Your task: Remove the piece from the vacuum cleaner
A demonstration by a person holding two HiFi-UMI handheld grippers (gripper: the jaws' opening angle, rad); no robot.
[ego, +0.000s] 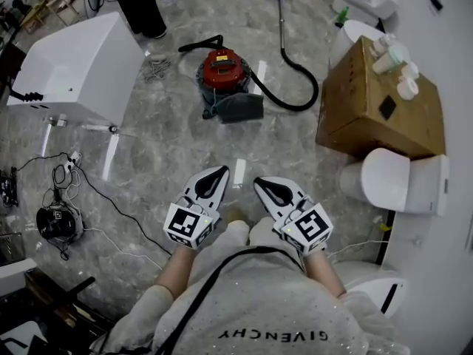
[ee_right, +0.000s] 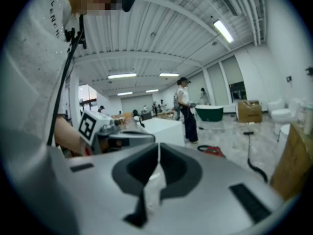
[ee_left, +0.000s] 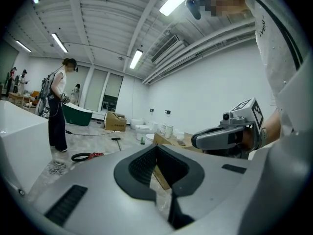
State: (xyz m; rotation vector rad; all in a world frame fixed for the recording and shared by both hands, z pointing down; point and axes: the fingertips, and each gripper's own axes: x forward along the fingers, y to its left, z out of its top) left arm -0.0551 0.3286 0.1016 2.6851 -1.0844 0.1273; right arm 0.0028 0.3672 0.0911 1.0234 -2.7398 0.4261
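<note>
While both tools sit low in the lower centre of the head view, just in front of your torso, your left gripper point(ego: 216, 177) and right gripper point(ego: 266, 189) each have their jaws pressed together on nothing. Each gripper view confirms the pads meeting with no object between them. Beyond them lies marble floor point(ego: 170, 139), with a small white strip point(ego: 239, 172) between the two tips.

The vacuum cleaner point(ego: 222, 71), red-topped, stands well apart from both in the upper centre. It is almost directly up-frame from the left gripper, which is judged marginally nearer. Its black hose point(ego: 315, 89) loops off to the right, on the right gripper's side. The wand point(ego: 281, 21) then runs up-frame, its long axis roughly vertical in the picture. Which piece is to come off cannot be determined at this range. You must close the distance before any grasp.
</note>
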